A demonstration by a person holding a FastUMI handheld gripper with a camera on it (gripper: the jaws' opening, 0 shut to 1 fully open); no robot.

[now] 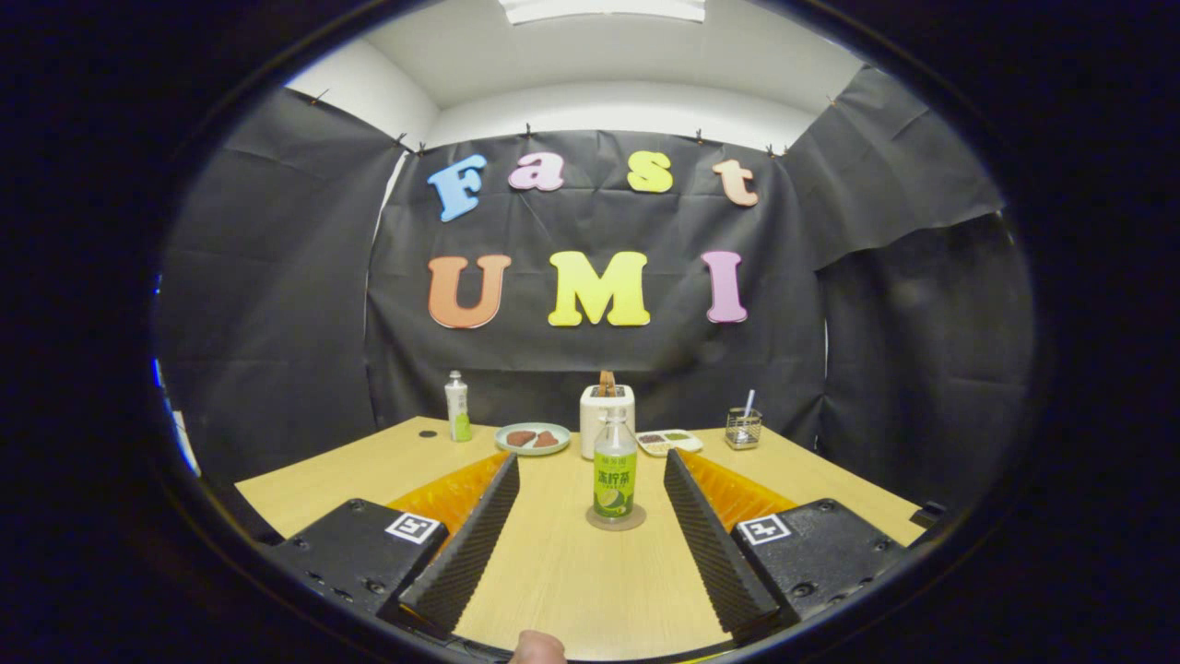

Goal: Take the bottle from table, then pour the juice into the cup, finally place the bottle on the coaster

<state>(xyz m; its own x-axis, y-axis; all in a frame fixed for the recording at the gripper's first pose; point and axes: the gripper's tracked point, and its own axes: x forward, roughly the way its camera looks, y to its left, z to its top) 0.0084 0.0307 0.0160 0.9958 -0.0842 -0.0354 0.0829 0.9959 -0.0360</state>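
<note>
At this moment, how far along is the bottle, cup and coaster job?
Done, by the look of it: the bottle stands upright on the coaster. In hand: nothing; the claw is open, its fingers apart on either side of the bottle, not touching it. Whether juice was poured cannot be told, so probably nothing is left.

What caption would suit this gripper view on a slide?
Open gripper fingers flank a green-labelled bottle standing on its coaster, toaster just behind.

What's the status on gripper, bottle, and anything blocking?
Gripper open, empty. Bottle upright on coaster, between the fingers, untouched. Nothing between the fingers and bottle.
</note>
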